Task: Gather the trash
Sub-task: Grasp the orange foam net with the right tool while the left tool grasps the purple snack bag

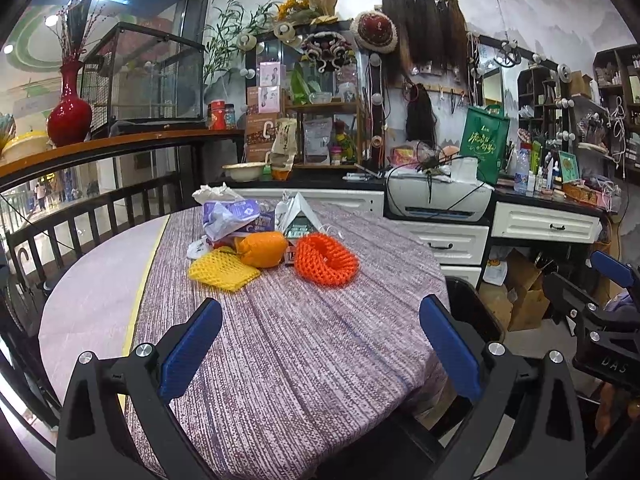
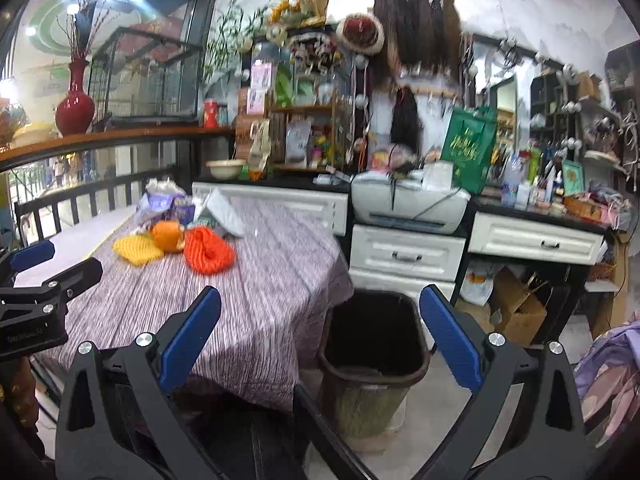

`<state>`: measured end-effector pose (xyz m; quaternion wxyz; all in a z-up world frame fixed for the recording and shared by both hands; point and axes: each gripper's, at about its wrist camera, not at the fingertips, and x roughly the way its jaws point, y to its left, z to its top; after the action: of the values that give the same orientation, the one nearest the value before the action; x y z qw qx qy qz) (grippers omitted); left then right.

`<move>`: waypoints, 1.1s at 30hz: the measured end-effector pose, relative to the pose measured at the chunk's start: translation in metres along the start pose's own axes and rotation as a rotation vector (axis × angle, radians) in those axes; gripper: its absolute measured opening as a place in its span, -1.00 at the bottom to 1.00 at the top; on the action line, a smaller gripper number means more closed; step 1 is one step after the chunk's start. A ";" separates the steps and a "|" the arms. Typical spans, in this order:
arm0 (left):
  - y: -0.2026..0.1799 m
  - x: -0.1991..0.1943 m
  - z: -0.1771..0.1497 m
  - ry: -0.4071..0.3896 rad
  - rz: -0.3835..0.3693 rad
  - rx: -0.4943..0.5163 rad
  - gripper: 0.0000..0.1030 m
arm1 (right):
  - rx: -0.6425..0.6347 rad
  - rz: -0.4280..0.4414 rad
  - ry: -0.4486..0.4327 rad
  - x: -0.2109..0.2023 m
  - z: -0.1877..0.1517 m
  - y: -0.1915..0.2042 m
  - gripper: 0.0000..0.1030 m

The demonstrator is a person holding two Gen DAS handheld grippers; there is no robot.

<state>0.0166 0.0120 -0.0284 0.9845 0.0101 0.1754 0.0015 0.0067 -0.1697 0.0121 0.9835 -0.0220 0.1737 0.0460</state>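
Observation:
A pile of trash lies at the far side of the round table [image 1: 304, 360]: an orange foam net [image 1: 326, 260], a yellow foam net [image 1: 222, 270], an orange wrapper [image 1: 262, 248], a purple plastic bag [image 1: 228, 216] and a white paper bag [image 1: 298, 216]. My left gripper [image 1: 320, 344] is open and empty over the near part of the table. My right gripper [image 2: 320, 340] is open and empty, right of the table above a dark trash bin [image 2: 374, 344] on the floor. The nets also show in the right wrist view: the orange net [image 2: 208, 254], the yellow net [image 2: 138, 250].
White drawer cabinets [image 2: 408, 256] with a printer [image 2: 408, 200] stand behind the table and bin. Cardboard boxes [image 2: 516, 308] sit under the counter on the right. A dark railing [image 1: 92, 208] and a red vase [image 1: 70, 108] are on the left.

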 end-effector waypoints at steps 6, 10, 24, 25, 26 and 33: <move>0.028 0.037 0.007 0.137 -0.050 -0.023 0.90 | -0.075 0.151 0.169 0.044 0.008 0.015 0.90; 0.055 0.068 0.014 0.193 -0.019 -0.037 0.90 | -0.122 0.199 0.203 0.089 0.010 0.036 0.90; 0.120 0.163 0.066 0.306 0.080 -0.064 0.90 | -0.138 0.401 0.468 0.237 0.053 0.104 0.82; 0.122 0.167 0.070 0.302 0.080 -0.063 0.90 | -0.159 0.415 0.470 0.242 0.056 0.111 0.81; 0.123 0.170 0.076 0.298 0.078 -0.053 0.90 | -0.177 0.424 0.471 0.245 0.058 0.114 0.81; 0.110 0.211 0.091 0.306 0.103 0.079 0.90 | -0.214 0.445 0.518 0.275 0.058 0.131 0.60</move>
<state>0.2457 0.1217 -0.0133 0.9437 0.0574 0.3225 0.0467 0.2706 -0.0127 -0.0318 0.8647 -0.0977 0.4122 0.2699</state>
